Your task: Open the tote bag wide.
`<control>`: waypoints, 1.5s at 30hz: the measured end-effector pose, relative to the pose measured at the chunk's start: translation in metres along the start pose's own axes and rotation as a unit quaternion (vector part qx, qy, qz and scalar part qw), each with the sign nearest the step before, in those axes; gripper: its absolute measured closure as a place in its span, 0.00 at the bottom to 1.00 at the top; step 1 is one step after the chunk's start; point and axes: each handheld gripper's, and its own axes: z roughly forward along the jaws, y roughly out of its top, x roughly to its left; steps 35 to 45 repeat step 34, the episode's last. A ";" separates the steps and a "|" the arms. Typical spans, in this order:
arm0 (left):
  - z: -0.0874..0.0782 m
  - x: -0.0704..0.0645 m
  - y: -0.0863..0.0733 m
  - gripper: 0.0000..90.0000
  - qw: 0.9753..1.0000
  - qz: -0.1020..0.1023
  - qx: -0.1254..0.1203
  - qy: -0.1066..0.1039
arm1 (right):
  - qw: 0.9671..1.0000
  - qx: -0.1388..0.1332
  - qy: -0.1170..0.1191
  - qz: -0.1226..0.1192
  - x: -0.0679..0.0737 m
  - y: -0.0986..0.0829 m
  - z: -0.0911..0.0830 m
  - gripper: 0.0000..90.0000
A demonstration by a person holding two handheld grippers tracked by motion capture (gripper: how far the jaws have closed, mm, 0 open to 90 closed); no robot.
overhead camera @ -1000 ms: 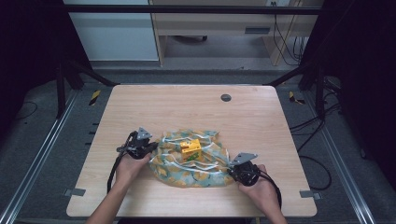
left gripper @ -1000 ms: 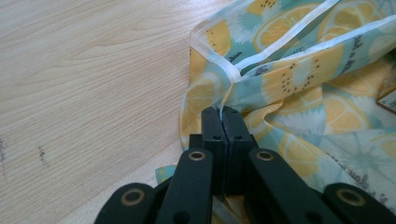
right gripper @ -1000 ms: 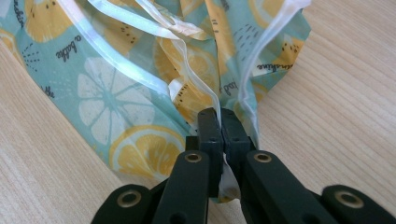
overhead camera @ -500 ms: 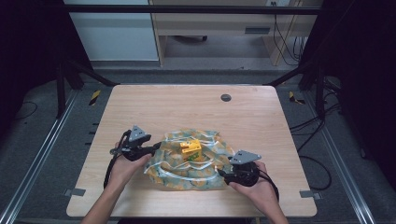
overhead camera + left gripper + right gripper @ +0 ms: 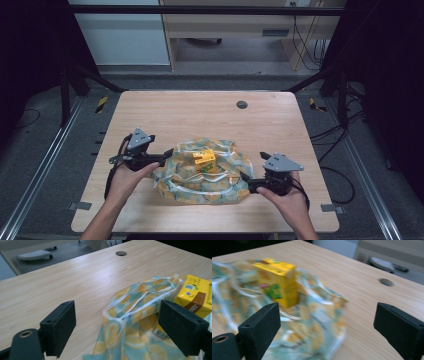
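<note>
A teal bag (image 5: 200,177) printed with lemons lies crumpled on the near middle of the wooden table (image 5: 200,117). A yellow drink carton (image 5: 205,160) stands in its folds. My left gripper (image 5: 165,159) is at the bag's left edge, open. In the left gripper view a raised fold of the bag (image 5: 135,315) sits between the jaws of the left gripper (image 5: 120,330), untouched, with the carton (image 5: 197,293) behind. My right gripper (image 5: 250,186) is open at the bag's right end. The right gripper view is blurred; there the right gripper (image 5: 329,327) stands open over the bag (image 5: 312,322), and the carton (image 5: 278,281) is ahead.
A round cable hole (image 5: 242,104) sits at the table's far middle. Bare wood stretches beyond the bag to the far edge. Metal frame rails run down both sides of the table, and dark floor with cables lies at the right.
Both grippers have drawn outward from the bag, the left one to the left and the right one to the right. The bag lies a little flatter and wider.
</note>
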 end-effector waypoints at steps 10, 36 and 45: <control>-0.033 0.034 -0.044 0.11 0.998 -0.041 0.022 0.042 | 0.995 0.025 -0.087 0.049 -0.039 -0.024 -0.008 0.06; -0.053 0.063 -0.102 0.08 0.988 -0.076 0.083 0.104 | 0.977 0.131 -0.138 0.100 -0.070 -0.072 0.000 0.09; -0.053 0.063 -0.102 0.08 0.988 -0.076 0.083 0.104 | 0.977 0.131 -0.138 0.100 -0.070 -0.072 0.000 0.09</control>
